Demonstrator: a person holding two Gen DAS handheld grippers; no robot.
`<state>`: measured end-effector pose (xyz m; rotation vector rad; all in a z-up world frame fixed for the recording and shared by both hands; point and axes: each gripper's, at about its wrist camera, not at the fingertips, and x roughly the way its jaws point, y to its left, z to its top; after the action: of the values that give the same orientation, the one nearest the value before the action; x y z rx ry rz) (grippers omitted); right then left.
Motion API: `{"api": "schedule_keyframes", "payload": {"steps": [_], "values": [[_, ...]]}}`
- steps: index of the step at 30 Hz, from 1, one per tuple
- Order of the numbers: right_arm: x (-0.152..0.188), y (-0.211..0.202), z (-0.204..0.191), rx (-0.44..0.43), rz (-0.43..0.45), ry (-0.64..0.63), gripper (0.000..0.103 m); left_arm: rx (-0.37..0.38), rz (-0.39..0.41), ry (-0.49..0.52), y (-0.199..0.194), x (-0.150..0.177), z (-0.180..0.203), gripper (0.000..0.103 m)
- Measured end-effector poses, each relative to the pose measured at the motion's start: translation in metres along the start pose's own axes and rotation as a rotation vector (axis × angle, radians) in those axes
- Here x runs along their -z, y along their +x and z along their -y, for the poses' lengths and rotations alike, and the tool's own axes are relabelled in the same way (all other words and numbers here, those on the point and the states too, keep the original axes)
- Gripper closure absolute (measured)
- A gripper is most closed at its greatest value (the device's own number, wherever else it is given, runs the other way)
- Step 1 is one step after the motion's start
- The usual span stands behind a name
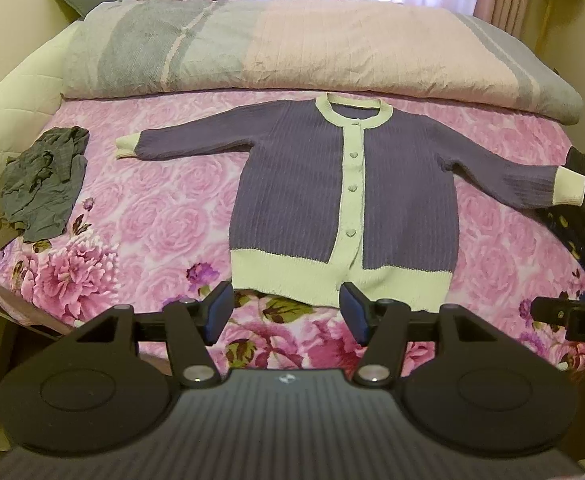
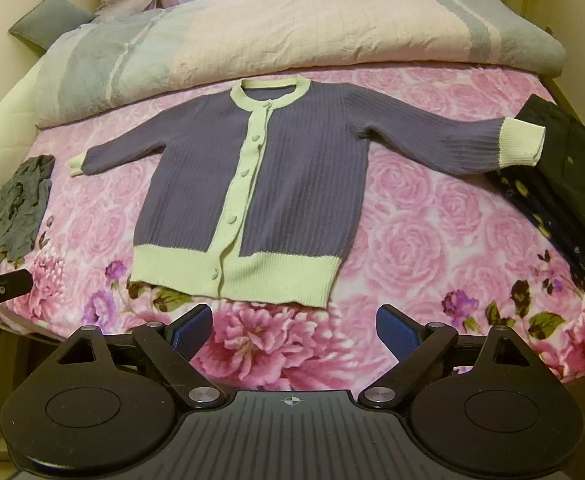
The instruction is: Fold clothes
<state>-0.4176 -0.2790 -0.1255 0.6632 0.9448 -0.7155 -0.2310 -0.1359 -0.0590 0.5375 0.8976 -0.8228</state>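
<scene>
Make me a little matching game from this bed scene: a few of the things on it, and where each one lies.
Things:
1. cardigan
2. grey garment
3. dark folded clothes
4. duvet

Places:
A. rolled up along the far end
B. crumpled at the left edge
C. spread flat in the middle
D. stacked at the right edge, under a cuff

Pairs: 1-C, 2-B, 3-D, 4-A

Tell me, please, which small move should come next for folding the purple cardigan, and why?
Probably bring the left gripper to the left sleeve cuff and fold that sleeve across the body. The cardigan lies flat and buttoned with both sleeves spread, and both grippers are empty; the right gripper hangs open near the hem.
</scene>
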Motion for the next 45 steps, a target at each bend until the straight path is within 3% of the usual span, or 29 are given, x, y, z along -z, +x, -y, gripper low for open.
{"api": "schedule_keyframes", "payload": {"steps": [31,45], "values": [[0.008,-0.02,0.011,0.075,0.042,0.059,0.012,0.067,0.008,0.08,0.001,-0.003,0.023,0.045],[0.0,-0.016,0.015,0.064,0.035,0.041,0.012,0.047,0.004,0.059,0.004,-0.004,0.025,0.045]]}}
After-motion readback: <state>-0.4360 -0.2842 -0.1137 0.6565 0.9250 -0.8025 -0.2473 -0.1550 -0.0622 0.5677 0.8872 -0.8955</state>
